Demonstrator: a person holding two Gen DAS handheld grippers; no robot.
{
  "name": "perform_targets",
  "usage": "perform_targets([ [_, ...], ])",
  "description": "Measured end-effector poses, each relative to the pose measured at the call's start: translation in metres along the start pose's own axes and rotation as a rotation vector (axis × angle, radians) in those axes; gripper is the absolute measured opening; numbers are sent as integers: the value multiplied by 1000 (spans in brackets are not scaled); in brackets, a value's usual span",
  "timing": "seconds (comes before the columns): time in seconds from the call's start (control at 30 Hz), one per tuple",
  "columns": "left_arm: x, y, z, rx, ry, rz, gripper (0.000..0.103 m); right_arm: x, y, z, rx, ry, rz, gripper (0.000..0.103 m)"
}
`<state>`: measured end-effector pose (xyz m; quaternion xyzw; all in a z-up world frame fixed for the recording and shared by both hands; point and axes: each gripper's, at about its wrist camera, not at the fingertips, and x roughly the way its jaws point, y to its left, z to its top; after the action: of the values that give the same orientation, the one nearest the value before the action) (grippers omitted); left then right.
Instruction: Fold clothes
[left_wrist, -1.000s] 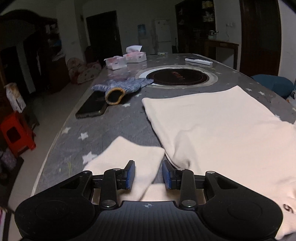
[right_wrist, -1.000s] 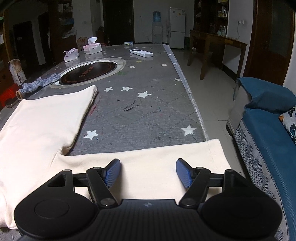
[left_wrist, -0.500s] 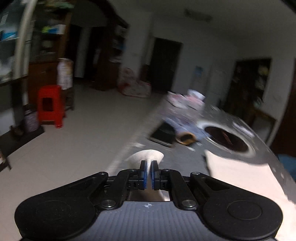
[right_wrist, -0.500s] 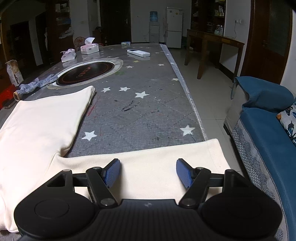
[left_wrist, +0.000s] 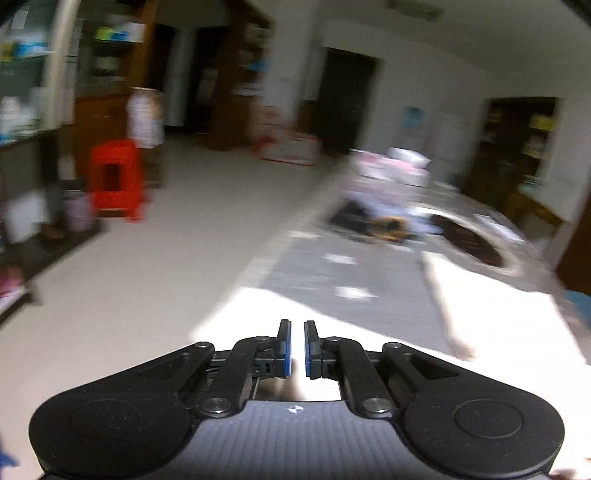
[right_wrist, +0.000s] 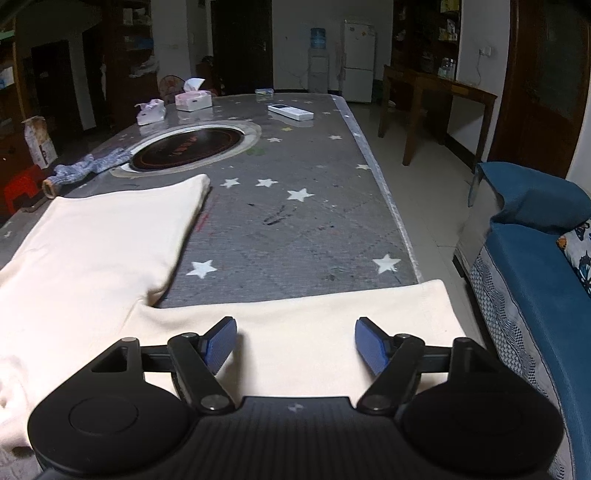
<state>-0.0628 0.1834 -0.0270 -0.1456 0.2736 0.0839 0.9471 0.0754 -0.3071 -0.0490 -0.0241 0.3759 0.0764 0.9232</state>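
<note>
A cream sweatshirt (right_wrist: 92, 251) lies spread on the grey star-patterned table (right_wrist: 295, 221). Its right sleeve (right_wrist: 303, 325) stretches to the table's right edge, under my right gripper (right_wrist: 295, 341), which is open and empty just above it. In the blurred left wrist view, my left gripper (left_wrist: 297, 347) is shut on the cream left sleeve (left_wrist: 280, 306), with cloth showing between and below the pads. The sweatshirt's body (left_wrist: 498, 310) lies to the right of it.
A round hotplate (right_wrist: 188, 147) is set in the table, with a blue glove (right_wrist: 88, 168), tissue boxes (right_wrist: 192, 99) and a remote (right_wrist: 290, 110) beyond. A blue sofa (right_wrist: 535, 277) stands right. A red stool (left_wrist: 116, 177) stands on the floor left.
My left gripper shut on the left sleeve and swung quickly left and up with it. The right gripper stayed open over the right sleeve.
</note>
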Motion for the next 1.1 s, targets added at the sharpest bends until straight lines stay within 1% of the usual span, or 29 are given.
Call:
perform_targets([
  [0.03,3,-14,-1,24,11,-49,8,-1,1,-1,0,-4,2,80],
  [0.17,19,-67,-6,103,56,-230,7,-5,2,-5,10,-10,11,80],
  [0.27,30,-95,-11,138,81,-323,7,-8,0,-9,25,-8,19,80],
  [0.37,43,-112,-17,177,110,-371,8,-9,-1,-14,30,-7,31,80],
  [0.4,50,-115,-19,178,130,-363,8,-9,-2,-16,33,-3,31,80],
  [0.5,65,-109,-23,151,179,-304,7,-10,-9,-20,52,-6,25,80],
  [0.57,63,-99,-21,115,179,-304,7,-12,-16,-22,68,-13,20,80],
  [0.67,59,-96,-21,125,176,-283,7,-14,-25,-25,91,-22,12,80],
  [0.73,57,-98,-21,140,177,-276,8,-16,-31,-27,106,-29,6,78],
  [0.83,55,-105,-21,170,177,-269,13,-19,-40,-30,130,-39,-2,72],
  [1.0,51,-120,-20,227,161,-272,21,-18,-66,-32,214,-43,-53,69],
  [1.03,50,-122,-19,235,157,-274,24,-17,-73,-33,245,-41,-59,68],
  [1.1,50,-124,-19,240,155,-275,26,-15,-89,-37,316,-37,-57,67],
])
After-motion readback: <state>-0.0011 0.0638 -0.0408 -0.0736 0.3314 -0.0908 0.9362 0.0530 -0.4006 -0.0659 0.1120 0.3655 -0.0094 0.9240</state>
